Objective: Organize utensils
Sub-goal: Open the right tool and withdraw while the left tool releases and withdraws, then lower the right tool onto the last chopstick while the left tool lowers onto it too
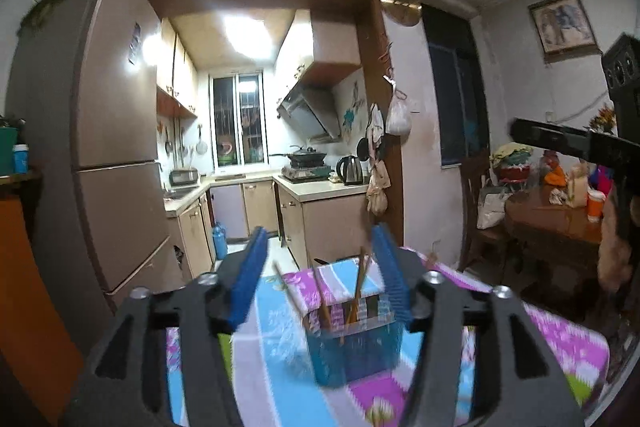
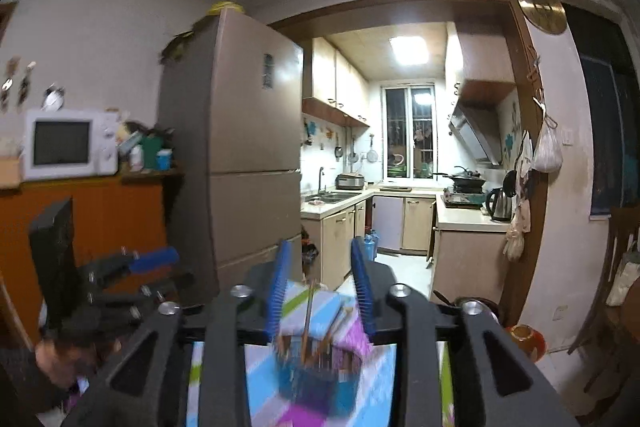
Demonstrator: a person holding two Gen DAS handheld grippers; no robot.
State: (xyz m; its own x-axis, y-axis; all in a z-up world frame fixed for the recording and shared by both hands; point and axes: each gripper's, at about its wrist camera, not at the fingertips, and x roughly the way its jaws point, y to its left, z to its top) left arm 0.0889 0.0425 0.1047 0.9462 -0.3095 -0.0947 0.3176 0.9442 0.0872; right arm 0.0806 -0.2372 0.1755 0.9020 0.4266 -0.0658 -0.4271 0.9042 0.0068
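While both views are smeared by motion, a blue mesh utensil holder (image 1: 354,351) is seen standing on the surface (image 1: 276,323), which is covered by a cloth patterned in blue, pink, white and green. Several wooden chopsticks (image 1: 362,281) stand in the holder, leaning at different angles with their tips above its rim; their exact number cannot be told through the blur.

The left tongs (image 1: 322,267) are held level above the near part of the surface, with the blue-padded jaws standing well apart. Nothing is gripped between them; the holder and chopsticks are framed in the gap but lie beyond the pads. The right tongs (image 2: 322,281) are likewise held level, their jaws parted more narrowly, and nothing is pressed between the pads; the holder (image 2: 318,383) with its chopsticks (image 2: 308,319) appears below and ahead of them.

In the right wrist view, the left tongs are seen at the lower left, carried by a hand (image 2: 60,355). Beyond the surface a tall refrigerator (image 1: 120,155) is seen beside the kitchen doorway, and a white microwave (image 2: 68,143) rests on an orange cabinet.
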